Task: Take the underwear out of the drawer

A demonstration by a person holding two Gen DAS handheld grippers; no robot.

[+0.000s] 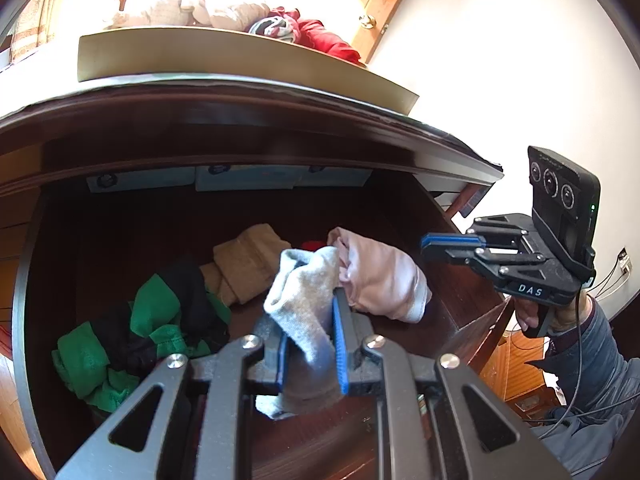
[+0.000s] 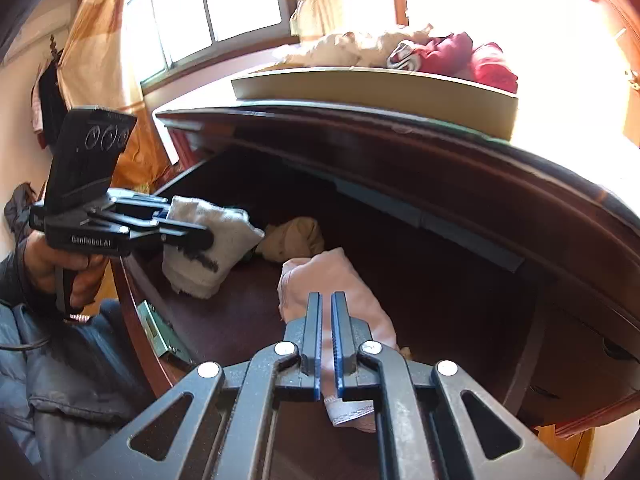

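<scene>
Lifting is going best if both garments are being drawn straight up and clear of the drawer's (image 1: 472,240) front edge, without snagging. Left of the drawer's middle, the left gripper (image 1: 310,344) is squeezing its fingers (image 1: 340,344) nearly closed on the grey garment (image 1: 304,288), which is sticking up between them above the drawer floor. Right of that, the right gripper (image 2: 326,340) is pinching the pink underwear (image 2: 332,280) fully closed, the cloth bunching beyond its tips.

Home bedroom: wooden dresser drawer (image 1: 460,248) of clothes, curtained window (image 2: 224,4).
</scene>
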